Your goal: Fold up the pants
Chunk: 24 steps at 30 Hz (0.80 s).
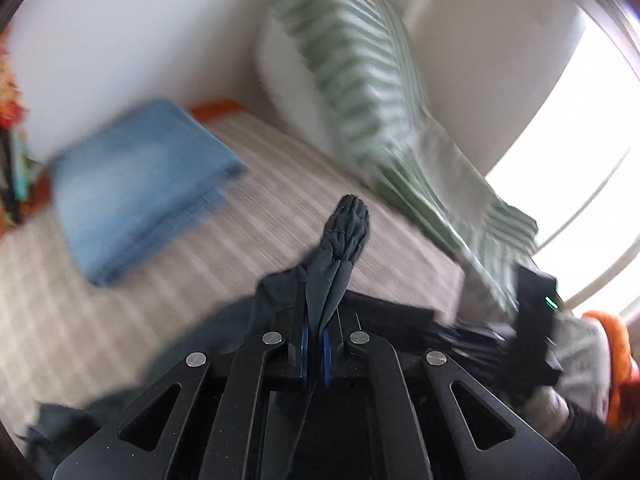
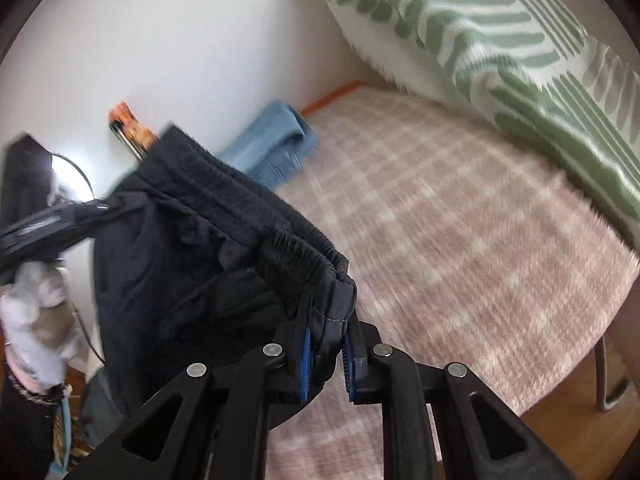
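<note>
The pants (image 2: 208, 248) were dark navy, almost black, in a thin slightly shiny fabric with a gathered elastic waistband. Seen from the right wrist, the waistband ran stretched and bunched from upper left down to the lower middle, its near corner pinched, and the rest of the cloth sagged in loose folds below. From the left wrist, a narrow crumpled bit of the same pants (image 1: 340, 248) stuck up like a little bunched tail, with more dark cloth trailing off lower left over the pink checked bedcover (image 1: 200, 240).
</note>
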Tool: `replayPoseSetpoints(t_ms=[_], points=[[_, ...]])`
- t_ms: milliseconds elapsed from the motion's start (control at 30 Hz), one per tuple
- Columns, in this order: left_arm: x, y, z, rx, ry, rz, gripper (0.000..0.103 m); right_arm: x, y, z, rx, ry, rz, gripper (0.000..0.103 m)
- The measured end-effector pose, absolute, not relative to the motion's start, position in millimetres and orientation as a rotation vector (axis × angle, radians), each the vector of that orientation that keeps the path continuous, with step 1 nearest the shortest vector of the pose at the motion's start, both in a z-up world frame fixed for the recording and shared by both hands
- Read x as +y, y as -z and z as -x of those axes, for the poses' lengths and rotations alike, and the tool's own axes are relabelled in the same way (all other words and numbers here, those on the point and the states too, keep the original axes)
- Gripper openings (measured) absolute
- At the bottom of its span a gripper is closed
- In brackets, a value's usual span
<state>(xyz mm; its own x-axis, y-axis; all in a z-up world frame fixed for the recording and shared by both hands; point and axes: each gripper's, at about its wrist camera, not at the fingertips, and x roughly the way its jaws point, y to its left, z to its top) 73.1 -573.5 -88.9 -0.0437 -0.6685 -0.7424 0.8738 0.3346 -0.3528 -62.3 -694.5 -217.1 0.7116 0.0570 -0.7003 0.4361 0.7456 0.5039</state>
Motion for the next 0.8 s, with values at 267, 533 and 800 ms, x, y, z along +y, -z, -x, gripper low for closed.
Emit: replayPoseSetpoints(t_ms=[267,533,800], points=[[-594,155,-7,1.158,1.410,-0.371,0.003,-727,224,107,0.705,0.279,-0.848,0.040],[-580,153,0,1.251,1.405,-0.322,0.037,-730,221,104,0.708,0.183,-0.920,0.052],[-445,112,-42,1.074,1.173,-0.427,0.039,-707,226,74,0.792,0.088,-0.864,0.056]])
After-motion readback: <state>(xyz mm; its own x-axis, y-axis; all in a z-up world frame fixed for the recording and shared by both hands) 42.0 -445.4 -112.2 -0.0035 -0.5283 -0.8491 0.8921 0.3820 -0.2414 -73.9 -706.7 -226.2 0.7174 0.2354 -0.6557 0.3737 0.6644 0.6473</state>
